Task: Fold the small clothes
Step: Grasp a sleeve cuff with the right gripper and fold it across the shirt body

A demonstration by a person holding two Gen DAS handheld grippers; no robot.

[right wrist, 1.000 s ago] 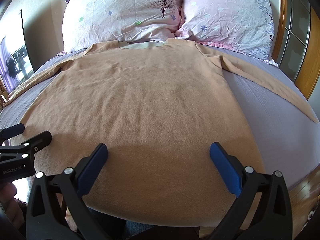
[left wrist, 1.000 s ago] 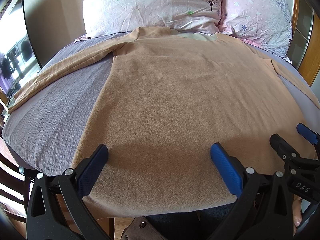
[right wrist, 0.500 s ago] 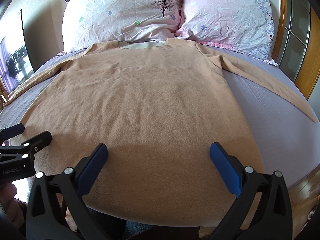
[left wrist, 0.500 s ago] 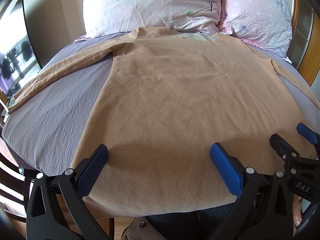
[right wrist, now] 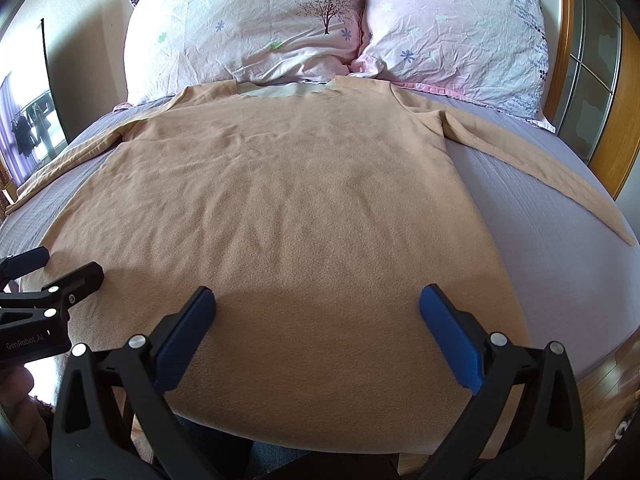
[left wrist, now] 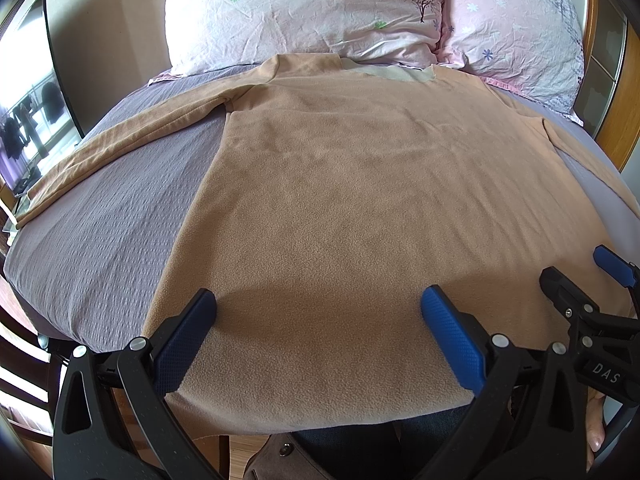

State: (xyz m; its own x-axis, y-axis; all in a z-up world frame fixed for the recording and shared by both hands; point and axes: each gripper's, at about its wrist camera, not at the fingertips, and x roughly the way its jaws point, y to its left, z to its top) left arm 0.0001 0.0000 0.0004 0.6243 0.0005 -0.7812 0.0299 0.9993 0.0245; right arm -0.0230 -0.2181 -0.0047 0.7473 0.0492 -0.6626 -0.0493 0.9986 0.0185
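A tan long-sleeved fleece shirt [left wrist: 360, 200] lies flat on the bed, collar at the pillows, sleeves spread to both sides, hem hanging over the near edge. It also shows in the right wrist view [right wrist: 288, 208]. My left gripper [left wrist: 318, 308] is open and empty, hovering over the hem's left part. My right gripper [right wrist: 316, 308] is open and empty over the hem's right part. The right gripper also shows at the right edge of the left wrist view [left wrist: 580, 280], and the left gripper at the left edge of the right wrist view [right wrist: 48, 272].
The bed has a grey-purple sheet [left wrist: 100, 232] [right wrist: 560, 240]. Two floral pillows [left wrist: 304, 12] [right wrist: 452, 28] lean at the head. A wooden headboard frame [right wrist: 624, 120] stands at the right, a window [left wrist: 24, 128] at the left. The person's legs [left wrist: 360, 444] are below the bed edge.
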